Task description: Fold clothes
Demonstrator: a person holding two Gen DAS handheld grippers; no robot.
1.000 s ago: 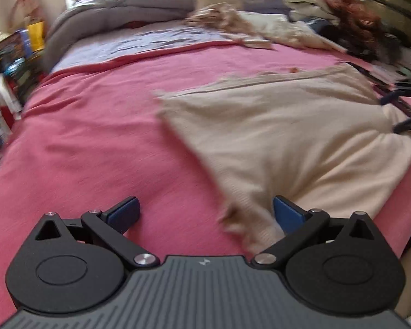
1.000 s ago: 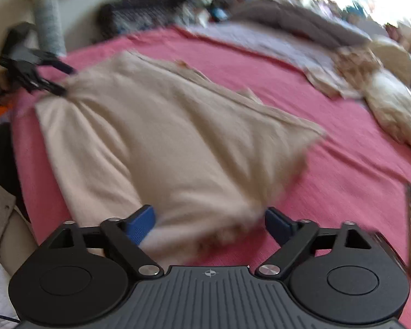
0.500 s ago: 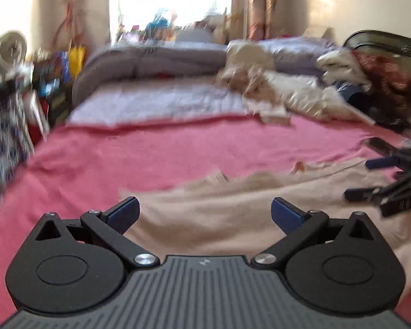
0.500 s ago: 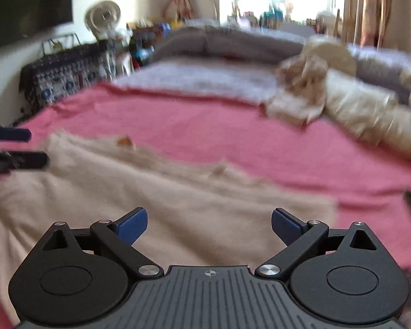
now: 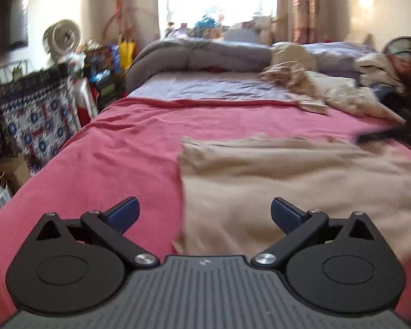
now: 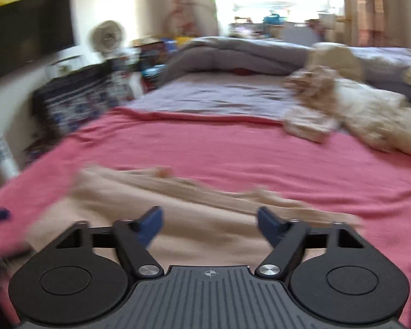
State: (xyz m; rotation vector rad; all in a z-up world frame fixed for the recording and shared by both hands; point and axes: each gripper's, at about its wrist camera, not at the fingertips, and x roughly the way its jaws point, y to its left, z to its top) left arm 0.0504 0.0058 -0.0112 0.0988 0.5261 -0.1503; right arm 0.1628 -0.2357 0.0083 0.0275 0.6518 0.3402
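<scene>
A beige garment (image 5: 287,186) lies spread flat on the pink bedspread (image 5: 123,159). My left gripper (image 5: 204,213) is open just above the garment's near left part, and the cloth's left edge runs between its blue pads (image 5: 123,213) without touching them. In the right wrist view the same garment (image 6: 205,213) fills the foreground. My right gripper (image 6: 209,222) hovers over the cloth with its jaws closing and still a wide gap, nothing pinched. The right gripper (image 5: 375,137) shows as a dark blur at the garment's far right corner.
A crumpled pile of cream clothes (image 5: 328,93) lies at the far right of the bed, on a lilac sheet (image 5: 205,87) with a grey duvet (image 5: 200,54) behind. A patterned cloth-covered stand (image 5: 38,120), a fan (image 5: 64,37) and clutter line the bed's left side.
Both views have swung and lifted to look along the bed. The left gripper has slid to the garment's left edge. The right jaws have narrowed from their widest.
</scene>
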